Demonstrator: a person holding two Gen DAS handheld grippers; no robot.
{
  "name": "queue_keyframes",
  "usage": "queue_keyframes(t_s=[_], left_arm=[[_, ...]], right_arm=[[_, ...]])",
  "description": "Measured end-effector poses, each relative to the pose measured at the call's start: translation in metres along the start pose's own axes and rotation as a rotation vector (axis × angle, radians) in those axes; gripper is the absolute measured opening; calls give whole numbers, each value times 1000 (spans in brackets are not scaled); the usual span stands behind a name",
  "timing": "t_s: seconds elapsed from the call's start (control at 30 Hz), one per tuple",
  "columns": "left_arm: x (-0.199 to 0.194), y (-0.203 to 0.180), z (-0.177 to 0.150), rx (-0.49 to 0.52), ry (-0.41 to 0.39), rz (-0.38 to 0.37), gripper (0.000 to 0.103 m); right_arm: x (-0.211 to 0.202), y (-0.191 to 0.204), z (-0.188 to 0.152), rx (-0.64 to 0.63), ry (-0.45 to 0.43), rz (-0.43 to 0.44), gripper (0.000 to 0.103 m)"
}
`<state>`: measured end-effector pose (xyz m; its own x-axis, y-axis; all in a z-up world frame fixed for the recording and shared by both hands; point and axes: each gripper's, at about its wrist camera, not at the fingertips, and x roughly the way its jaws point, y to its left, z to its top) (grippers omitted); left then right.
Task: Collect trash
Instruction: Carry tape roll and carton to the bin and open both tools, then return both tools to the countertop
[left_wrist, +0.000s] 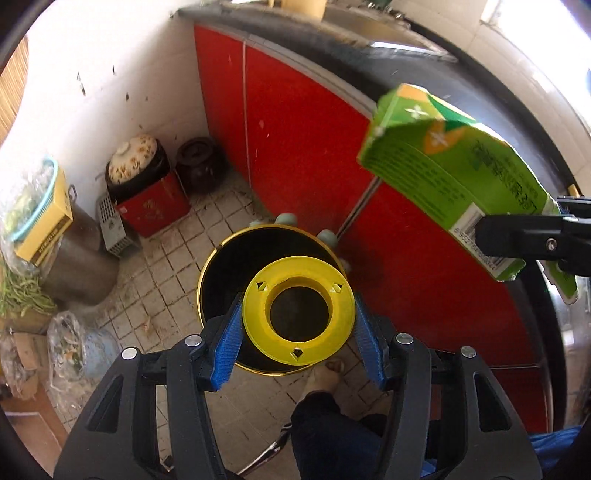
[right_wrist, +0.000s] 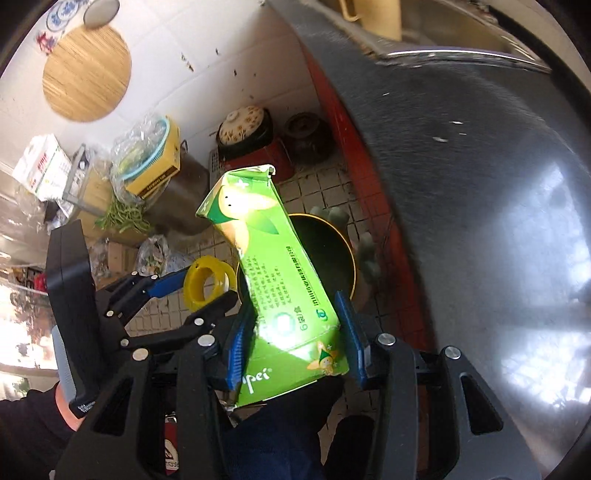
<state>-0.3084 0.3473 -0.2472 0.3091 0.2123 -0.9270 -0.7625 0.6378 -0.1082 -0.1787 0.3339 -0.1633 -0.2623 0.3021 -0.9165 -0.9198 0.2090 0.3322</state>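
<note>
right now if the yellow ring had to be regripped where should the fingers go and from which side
On its outer rim, as the left gripper has it now: one blue pad on each side of the yellow ring, coming from the person's side above the black bin. It is a short round spool with a hollow centre, so opposite points on the outside wall give the pads flat contact.

left claw (left_wrist: 298, 325): black frame, blue ribbed pads, silver screws | right claw (right_wrist: 293, 334): same
</note>
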Motion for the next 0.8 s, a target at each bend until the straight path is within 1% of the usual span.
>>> queue_keyframes(t_s=[0.07, 0.13, 0.27, 0.33, 0.37, 0.4, 0.43, 0.47, 0.5, 0.53, 0.63, 0.67, 0.7, 0.73, 0.8], left_arm=[[9, 8, -2, -33, 17, -25, 55], [15, 13, -2, -42, 22, -22, 55], [25, 18, 0, -58, 29, -34, 55], [29, 20, 0, -53, 30, -37, 55], [31, 21, 0, -49, 31, -40, 58], [32, 21, 1, -41, 33, -41, 62], [33, 20, 1, -34, 30, -31, 69], [33, 21, 2, -32, 28, -25, 74], [33, 21, 2, -32, 27, -24, 75], [32, 21, 3, -32, 27, -25, 77], [25, 20, 6, -23, 24, -12, 81], [19, 17, 8, -9, 16, -8, 84], [11, 14, 9, 7, 5, 0, 86], [0, 6, 12, 39, -13, 19, 90], [-18, -10, 18, 96, -34, 48, 93]], right_arm=[[18, 4, 7, -3, 35, -11, 44], [27, 2, 7, 6, 59, -13, 44], [37, 2, 10, 16, 76, -18, 44], [39, 3, 14, 13, 82, -22, 47], [41, 3, 14, 12, 85, -24, 49], [46, 7, 18, 10, 87, -28, 53], [47, 9, 19, 7, 88, -27, 56], [45, 8, 19, 2, 88, -24, 63], [45, 8, 20, -3, 86, -22, 66], [44, 9, 20, -8, 85, -23, 66], [25, 8, 16, -16, 62, -18, 67], [16, 5, 14, -15, 46, -17, 71], [3, 2, 10, -11, 24, -16, 76], [-18, -4, 4, 0, -9, -19, 78], [-56, -20, -8, 16, -71, -35, 85]])
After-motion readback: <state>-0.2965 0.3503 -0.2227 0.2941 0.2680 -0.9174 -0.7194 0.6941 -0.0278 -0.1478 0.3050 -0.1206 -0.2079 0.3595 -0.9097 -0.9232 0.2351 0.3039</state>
